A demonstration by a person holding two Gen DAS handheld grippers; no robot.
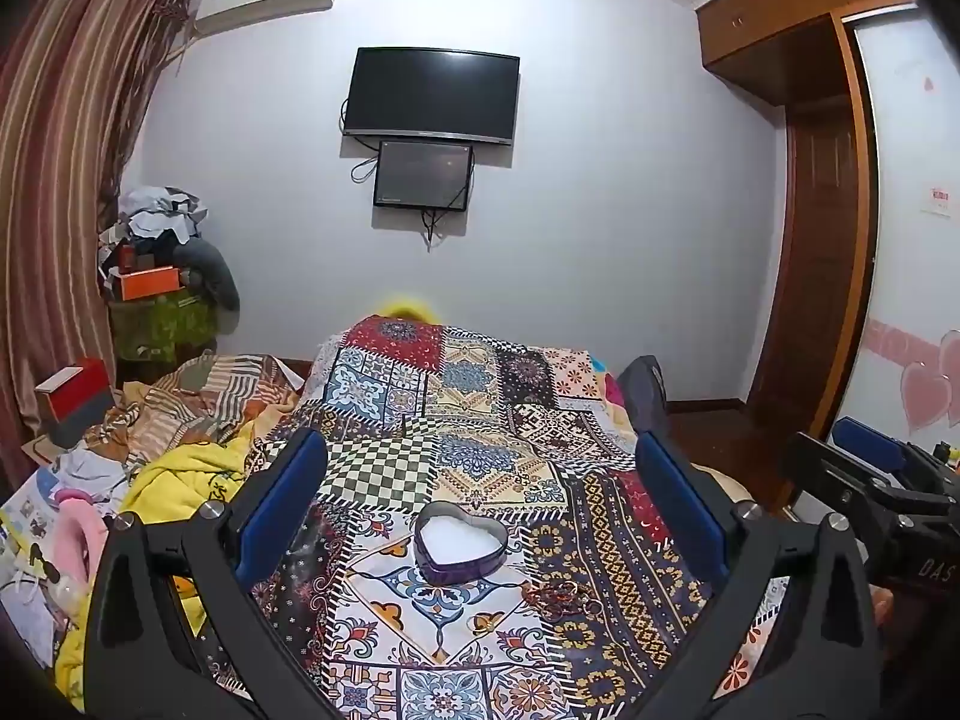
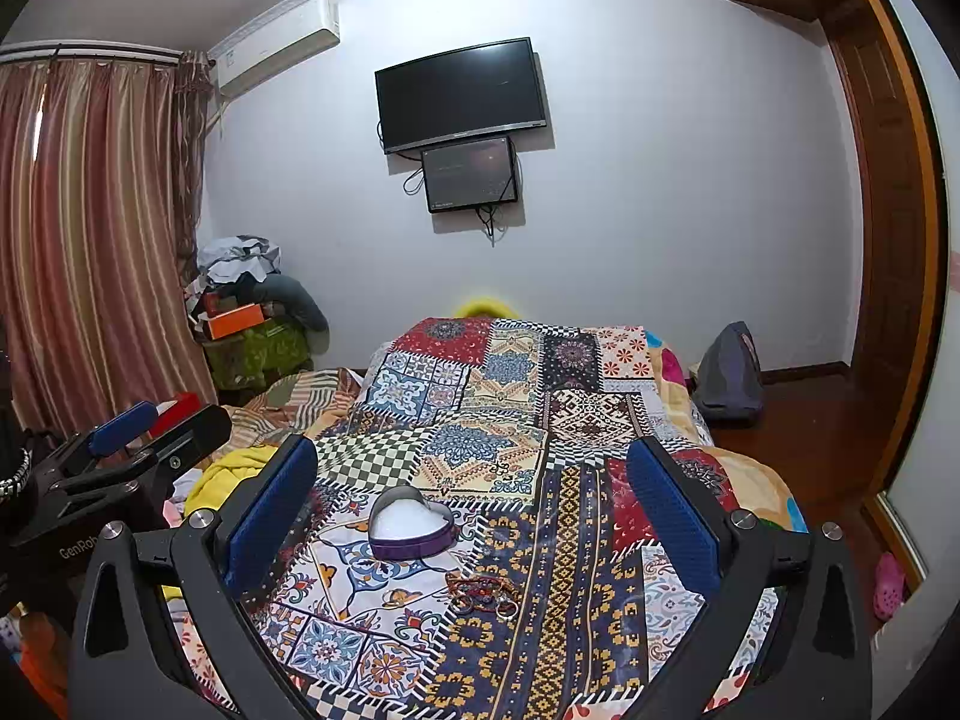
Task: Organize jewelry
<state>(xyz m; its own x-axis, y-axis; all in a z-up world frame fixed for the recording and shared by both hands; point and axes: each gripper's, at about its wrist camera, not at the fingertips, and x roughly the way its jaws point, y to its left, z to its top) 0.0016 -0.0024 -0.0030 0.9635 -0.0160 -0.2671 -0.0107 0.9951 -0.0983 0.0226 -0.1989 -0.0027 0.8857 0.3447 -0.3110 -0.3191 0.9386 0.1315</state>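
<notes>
- Hovering above a bed, the left gripper (image 1: pixel 480 504) has its 2 blue-padded fingers (image 1: pixel 282 498) spread wide, with nothing between them.
- Likewise, the right gripper (image 2: pixel 474 504) stands wide open and holds nothing; its blue pads (image 2: pixel 273 507) frame the bed in its own view.
- Each gripper shows at the edge of the other's view — the right one at the far right of the left wrist view, the left one at the far left of the right wrist view.
- On the bed lies a patchwork bedspread (image 1: pixel 480 414) of many patterned squares.
- A heart-shaped tin (image 1: pixel 461 543) with a purple wall and a white inside sits on the bedspread, lid off, roughly midway between the left gripper's fingers.
- The jewelry (image 1: pixel 561 594) — a small tangle of reddish bracelets and rings — lies on the bedspread just beside the tin, toward the camera and to the right, apart from it; in the right wrist view the jewelry (image 2: pixel 483 594) sits below the tin (image 2: pixel 410 525). Single pieces are too small to tell apart.
- Neither gripper touches the tin or the jewelry.
- On the far wall hangs a dark television (image 1: pixel 431 96) with a smaller screen (image 1: pixel 423 175) just below it.
- Striped curtains (image 1: pixel 66 180) hang at the left, and a wooden wardrobe (image 1: pixel 804 192) stands at the right.
- Loose clothes and a yellow blanket (image 1: pixel 192 468) crowd the bed's left side.
</notes>
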